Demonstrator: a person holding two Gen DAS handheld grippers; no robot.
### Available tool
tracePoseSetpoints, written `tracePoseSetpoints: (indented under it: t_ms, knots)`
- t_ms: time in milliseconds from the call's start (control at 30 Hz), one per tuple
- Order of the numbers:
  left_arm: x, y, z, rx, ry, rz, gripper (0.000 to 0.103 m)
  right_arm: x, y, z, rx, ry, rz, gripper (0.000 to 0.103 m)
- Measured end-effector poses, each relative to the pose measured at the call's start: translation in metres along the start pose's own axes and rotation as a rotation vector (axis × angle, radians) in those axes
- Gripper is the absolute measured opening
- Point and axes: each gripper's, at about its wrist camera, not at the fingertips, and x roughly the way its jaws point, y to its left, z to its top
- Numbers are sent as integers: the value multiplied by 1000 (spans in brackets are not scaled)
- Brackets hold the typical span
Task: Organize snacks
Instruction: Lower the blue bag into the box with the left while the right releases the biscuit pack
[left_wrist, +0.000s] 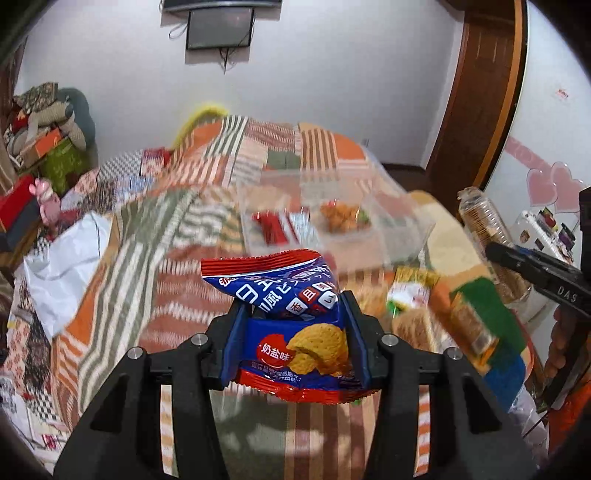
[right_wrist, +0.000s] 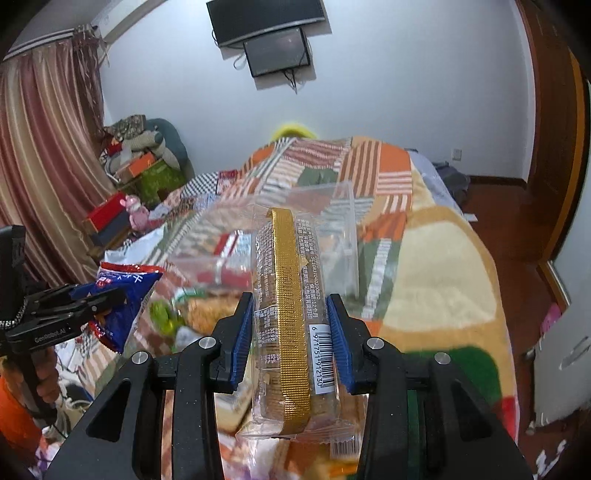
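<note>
My left gripper (left_wrist: 293, 306) is shut on a blue and red biscuit packet (left_wrist: 295, 325) and holds it above the patchwork bed. The packet also shows in the right wrist view (right_wrist: 122, 295), held by the left gripper (right_wrist: 110, 297). My right gripper (right_wrist: 291, 306) is shut on a clear cracker sleeve with a gold band (right_wrist: 291, 314). In the left wrist view the right gripper (left_wrist: 496, 254) holds that sleeve (left_wrist: 487, 225) at the right. A clear divided plastic box (left_wrist: 332, 218) with snacks inside lies on the bed ahead; it also shows in the right wrist view (right_wrist: 325, 229).
Loose snack packs (left_wrist: 417, 306) lie on the bed near the box. A white plastic bag (left_wrist: 66, 266) lies at the left. Boxes and clothes (left_wrist: 44, 129) pile at the far left. A wooden door frame (left_wrist: 480, 92) stands at the right.
</note>
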Motion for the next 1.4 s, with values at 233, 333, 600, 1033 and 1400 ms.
tracePoseSetpoints:
  t_ms: [233, 333, 600, 1033, 1400]
  knots:
    - [4, -5, 40, 18, -68, -10, 48, 7, 4, 26, -14, -54, 4, 36]
    - [14, -10, 54, 26, -79, -12, 48, 11, 4, 37, -22, -73, 0, 36]
    - [48, -14, 77, 40, -73, -12, 48, 29, 2, 60, -19, -100, -7, 36]
    - [109, -16, 91, 34, -31, -8, 48, 86, -9, 74, -28, -16, -49, 36]
    - [155, -12, 86, 12, 60, 7, 49, 126, -17, 72, -42, 89, -81, 33]
